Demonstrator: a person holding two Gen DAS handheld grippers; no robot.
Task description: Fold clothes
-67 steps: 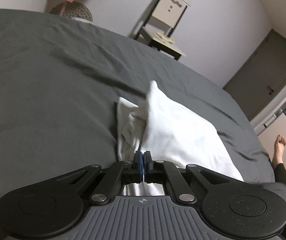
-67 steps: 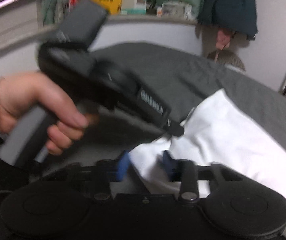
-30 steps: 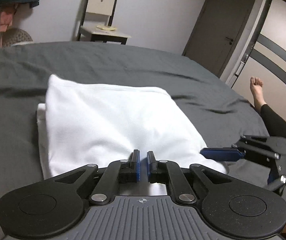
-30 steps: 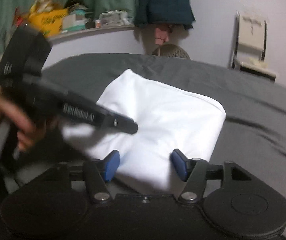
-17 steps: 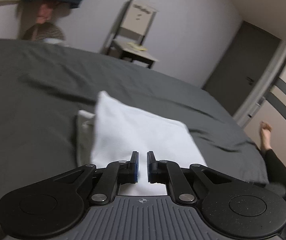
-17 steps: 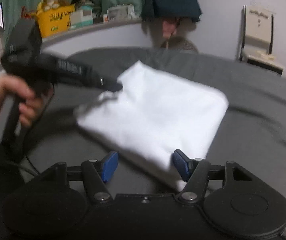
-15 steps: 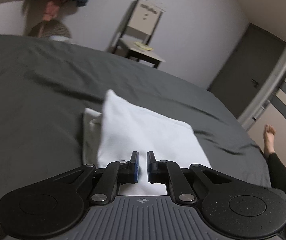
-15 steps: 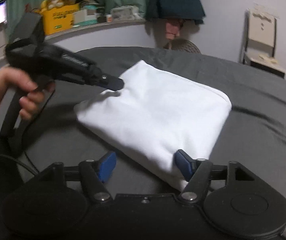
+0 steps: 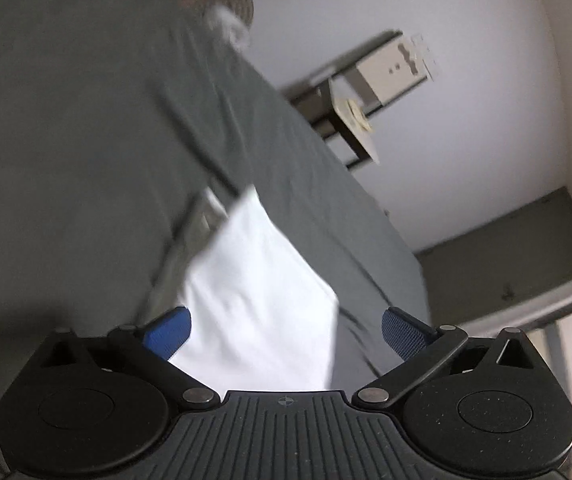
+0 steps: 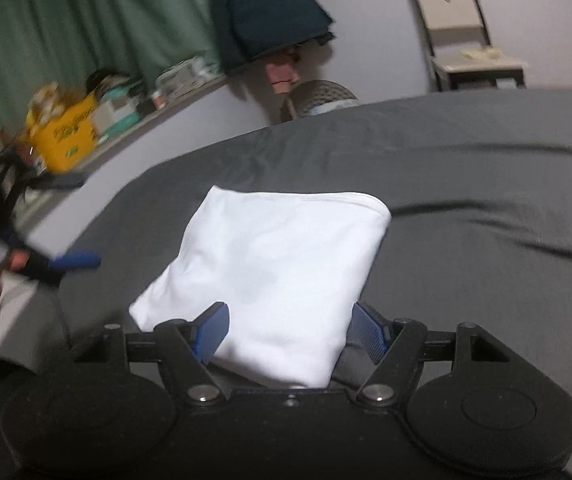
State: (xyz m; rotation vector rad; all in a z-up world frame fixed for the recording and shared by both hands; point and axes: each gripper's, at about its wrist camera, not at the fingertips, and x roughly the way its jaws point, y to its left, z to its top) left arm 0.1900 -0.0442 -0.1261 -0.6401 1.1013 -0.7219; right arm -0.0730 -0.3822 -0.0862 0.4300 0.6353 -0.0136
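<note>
White garment (image 10: 270, 264) lies folded in a compact rectangle on grey bed (image 10: 465, 184). Left tool (image 9: 286, 332) spread, empty; right tool (image 10: 287, 332) spread, straddling its near edge. Any tidying: press flat, keep layers aligned.

A plain white folded garment (image 10: 278, 276) lies on a dark grey bedsheet (image 10: 465, 184); a green curtain (image 10: 66, 40) hangs behind.

White garment (image 10: 270, 268) folded into neat rectangle, flat on bed.
</note>
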